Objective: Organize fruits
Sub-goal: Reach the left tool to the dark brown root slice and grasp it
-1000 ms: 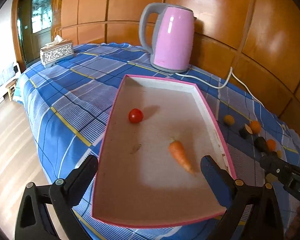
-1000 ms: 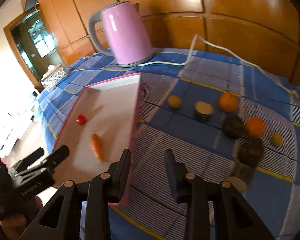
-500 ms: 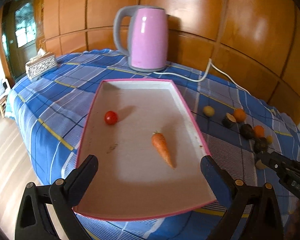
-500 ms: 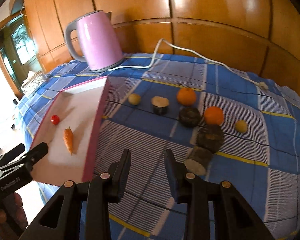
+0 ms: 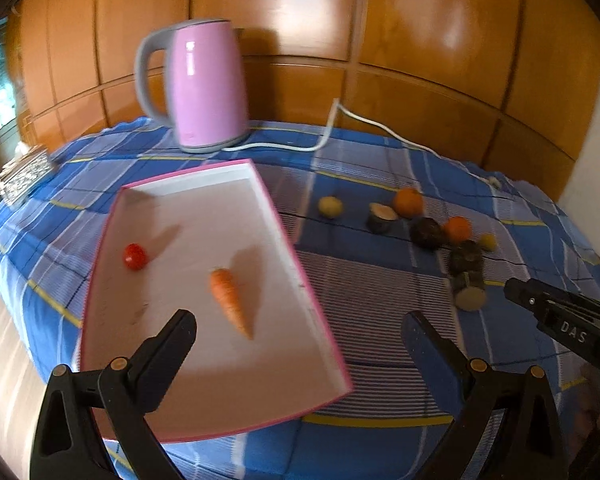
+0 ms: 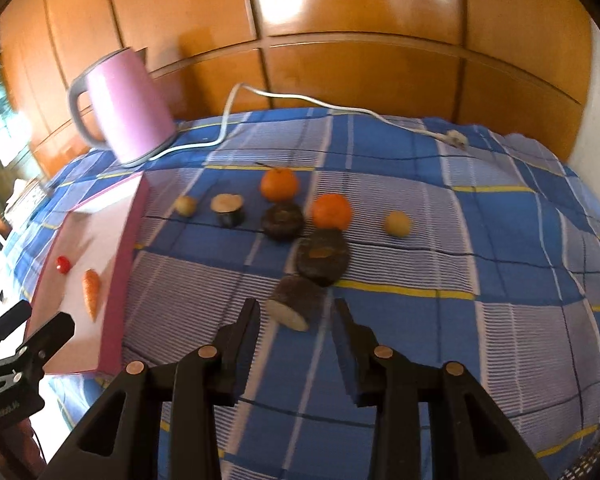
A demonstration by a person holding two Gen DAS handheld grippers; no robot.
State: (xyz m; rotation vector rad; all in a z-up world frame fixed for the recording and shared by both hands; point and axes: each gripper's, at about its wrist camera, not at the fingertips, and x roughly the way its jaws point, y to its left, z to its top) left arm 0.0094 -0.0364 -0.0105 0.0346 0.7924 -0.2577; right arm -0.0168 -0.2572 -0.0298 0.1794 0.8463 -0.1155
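A pink-rimmed white tray (image 5: 204,432) (image 6: 118,264) holds a carrot (image 5: 230,302) (image 6: 91,286) and a small red tomato (image 5: 135,256) (image 6: 63,264). Right of it on the blue checked cloth lie two oranges (image 6: 279,184) (image 6: 332,211), two small yellow fruits (image 6: 185,205) (image 6: 398,223) and several dark cut pieces (image 6: 322,255). My left gripper (image 5: 300,334) is open and empty above the tray's near right corner. My right gripper (image 6: 296,318) is open and empty, just short of the nearest dark cut piece (image 6: 298,300) (image 5: 469,291).
A pink kettle (image 5: 204,88) (image 6: 120,108) stands at the back with its white cord (image 6: 300,100) trailing right across the cloth. A tissue box (image 5: 22,172) sits at the far left. Wood panelling backs the table. The table edge drops off at left.
Both views have swung to the right, off the tray and toward the fruit group. My right gripper has come close to the nearest dark cut piece and its jaws have widened.
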